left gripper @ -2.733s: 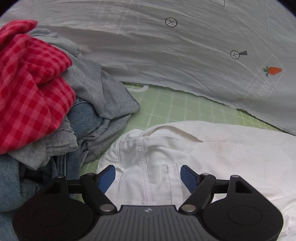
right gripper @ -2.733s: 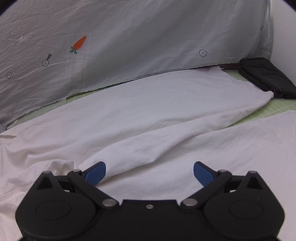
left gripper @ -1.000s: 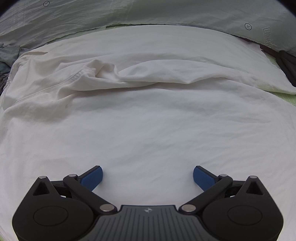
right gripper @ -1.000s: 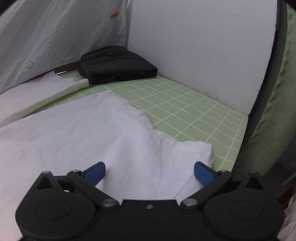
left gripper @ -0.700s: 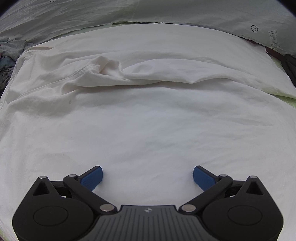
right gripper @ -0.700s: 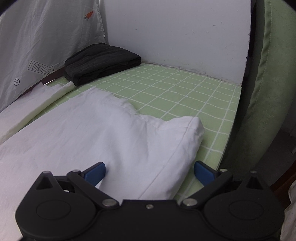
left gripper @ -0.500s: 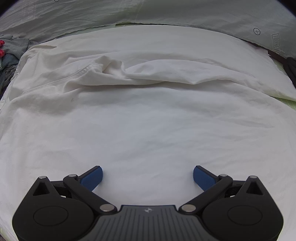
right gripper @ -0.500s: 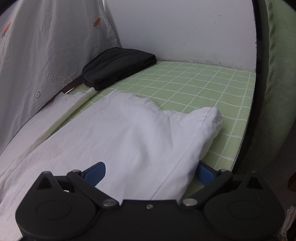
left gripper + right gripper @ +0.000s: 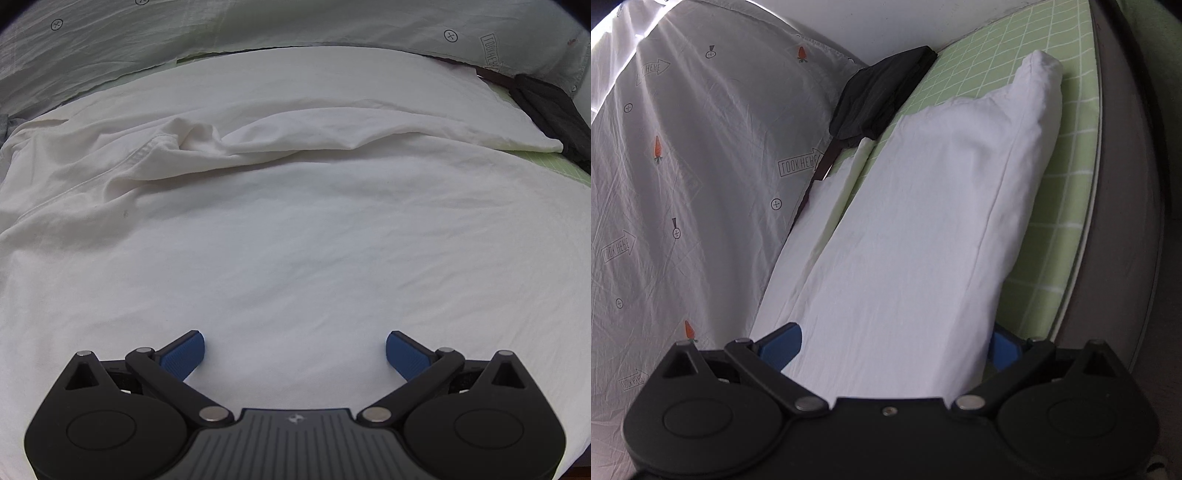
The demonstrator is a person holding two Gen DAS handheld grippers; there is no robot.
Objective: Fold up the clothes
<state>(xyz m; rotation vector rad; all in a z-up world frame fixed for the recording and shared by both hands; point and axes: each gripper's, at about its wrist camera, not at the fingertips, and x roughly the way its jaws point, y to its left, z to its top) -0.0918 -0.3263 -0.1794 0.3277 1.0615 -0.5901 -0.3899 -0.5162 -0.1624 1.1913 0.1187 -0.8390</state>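
White shirt (image 9: 295,240) cloth lies under and ahead of both tongs, spread over the green checked mat (image 9: 1067,184), and a fold is being set up on its right-hand side. The right gripper (image 9: 894,343) has its blue fingers spread wide with a strip of the shirt (image 9: 923,221) running up between them; the cloth hides the inner face of the right finger, and nothing is pinched yet. Half a second ago that edge lay lower and flatter in this view; now the camera is tipped over to one side and the hem corner stands up as a rounded hump near the mat's border. My reading is that the right hand has slid in under or along the side edge and is about to close on it to carry it across.

The left gripper (image 9: 295,349) also stands wide, empty, low over the shirt's flat middle, facing a bunched sleeve and seam. Its view has barely shifted over the last second, so it seems to be waiting or steadying.

Farther out, a folded black garment (image 9: 886,92) sits at the far end of the mat, touching the shirt's far sleeve, beside a printed grey sheet (image 9: 683,166) hung behind.
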